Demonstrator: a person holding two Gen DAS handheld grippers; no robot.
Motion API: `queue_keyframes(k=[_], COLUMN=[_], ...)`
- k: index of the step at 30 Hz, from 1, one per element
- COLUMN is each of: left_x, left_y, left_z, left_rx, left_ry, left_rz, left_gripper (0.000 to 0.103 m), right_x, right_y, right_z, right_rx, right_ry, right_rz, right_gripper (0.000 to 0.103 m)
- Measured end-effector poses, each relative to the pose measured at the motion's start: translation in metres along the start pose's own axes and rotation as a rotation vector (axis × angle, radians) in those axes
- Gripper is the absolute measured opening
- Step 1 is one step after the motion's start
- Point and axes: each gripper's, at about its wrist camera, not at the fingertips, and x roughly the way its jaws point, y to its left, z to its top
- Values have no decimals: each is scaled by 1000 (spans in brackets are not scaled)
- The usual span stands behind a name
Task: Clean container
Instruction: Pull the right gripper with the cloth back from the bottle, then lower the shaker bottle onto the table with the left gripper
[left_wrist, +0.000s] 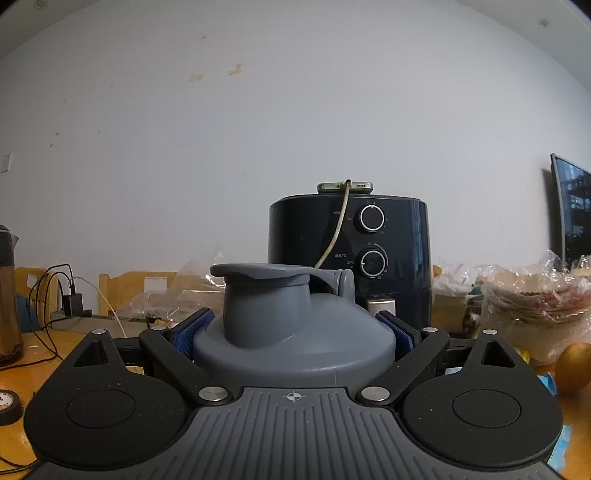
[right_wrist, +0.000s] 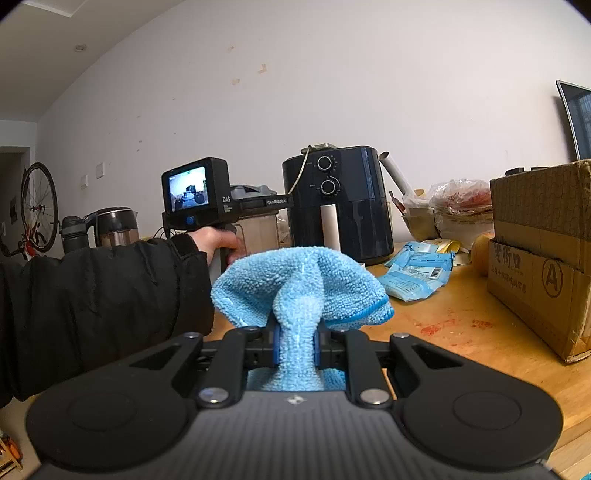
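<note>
Left wrist view: we see the grey-lidded container (left_wrist: 291, 332) filling the lower middle, the left tool (left_wrist: 293, 328) clamped wide around its lid, blue pads (left_wrist: 201, 325) on both flanks. We judge it stiff, smooth and slippery, probably light if empty; the broad lid rim seems a sound hold. In the right view, lower middle, the right tool (right_wrist: 295, 345) pinches narrowly a soft blue cloth (right_wrist: 301, 284) above the worktop (right_wrist: 443, 317).

Left wrist camera: sits low and level, hard up against the grey container lid (left_wrist: 291, 332), air fryer (left_wrist: 351, 254) close at 12 o'clock. Right wrist camera: set farther back, tilted slightly down over the wooden table (right_wrist: 461, 325). Shared: same fryer, lid, white wall.
</note>
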Motion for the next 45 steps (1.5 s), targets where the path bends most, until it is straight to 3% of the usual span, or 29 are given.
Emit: queue_keyframes(k=[11,21,45], left_x=[0,-3,-30], left_y=[-3,-4,-8], left_z=[-4,-6,-5], left_rx=[25,-20,7], left_ry=[-40,4,36], left_rz=[25,49,40], left_gripper=[96,97,103], right_x=[-2,-6,-11], right_y=[-4,-4,-6], right_z=[0,0,2], right_rx=[44,45,40], right_ry=[1,-10,-26], right_rz=[5,-3,6], right_gripper=[12,12,13])
